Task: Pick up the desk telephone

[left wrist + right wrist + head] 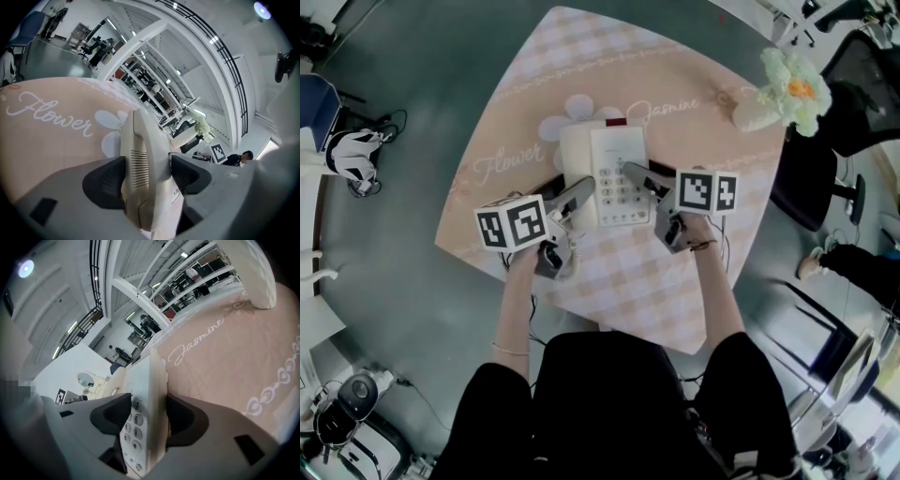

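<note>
Cream desk telephone (602, 173) lies face up mid-surface (675, 281), on the pink checked cloth between the "Flower" and "Jasmine" lettering. Long axis runs straight away from the person: red-marked top end far, bottom rows of the keypad (619, 192) near. Handset (574, 150) lies along the left side, parallel to that axis. Left claw (579, 187): jaws wide apart, handset side between them, one jaw above, one toward the cloth. Right claw (639, 178): jaws likewise spread, straddling the keypad edge. Both reach in from the near side.
</note>
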`<state>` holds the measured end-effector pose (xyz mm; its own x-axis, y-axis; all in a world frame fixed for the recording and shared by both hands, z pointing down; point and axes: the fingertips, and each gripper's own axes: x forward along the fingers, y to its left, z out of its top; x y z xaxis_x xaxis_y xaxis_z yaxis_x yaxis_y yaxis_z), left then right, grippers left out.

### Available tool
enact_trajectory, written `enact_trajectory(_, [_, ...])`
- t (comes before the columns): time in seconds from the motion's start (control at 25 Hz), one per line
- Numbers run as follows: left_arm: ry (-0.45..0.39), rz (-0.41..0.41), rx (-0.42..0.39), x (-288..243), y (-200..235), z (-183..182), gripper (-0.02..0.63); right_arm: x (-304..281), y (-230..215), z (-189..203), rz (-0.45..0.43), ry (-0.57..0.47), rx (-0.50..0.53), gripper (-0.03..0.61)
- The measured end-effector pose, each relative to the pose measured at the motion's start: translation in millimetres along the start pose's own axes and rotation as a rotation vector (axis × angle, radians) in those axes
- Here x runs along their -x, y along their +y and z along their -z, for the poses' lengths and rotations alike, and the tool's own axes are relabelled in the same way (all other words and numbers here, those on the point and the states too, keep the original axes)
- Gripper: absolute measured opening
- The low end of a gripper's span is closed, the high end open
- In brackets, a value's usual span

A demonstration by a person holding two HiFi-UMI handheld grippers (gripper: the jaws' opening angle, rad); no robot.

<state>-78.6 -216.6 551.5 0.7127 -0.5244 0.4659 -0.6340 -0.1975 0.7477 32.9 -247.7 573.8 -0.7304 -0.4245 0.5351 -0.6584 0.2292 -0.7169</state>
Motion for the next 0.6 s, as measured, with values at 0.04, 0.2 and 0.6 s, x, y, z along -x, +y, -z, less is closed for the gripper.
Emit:
enact_trajectory(0.04, [-0.002, -0.003, 0.002, 0.0, -0.2, -0.1, 0.302, 0.2, -0.4, 0.0, 0.001, -0.004, -0.007, 0.222])
enact_trajectory(0.2, [-0.01, -0.014, 0.012, 0.9, 0.1, -0.8, 0.298, 1.1, -1.7, -1.2, -0.003, -0.022, -0.04, 0.213])
enact_trajectory(0.6, [-0.005, -0.017, 0.024, 3.7, -1.5, -0.1, 0.295, 3.4, -0.2, -0.9, -0.01, -0.008, -0.06, 0.201])
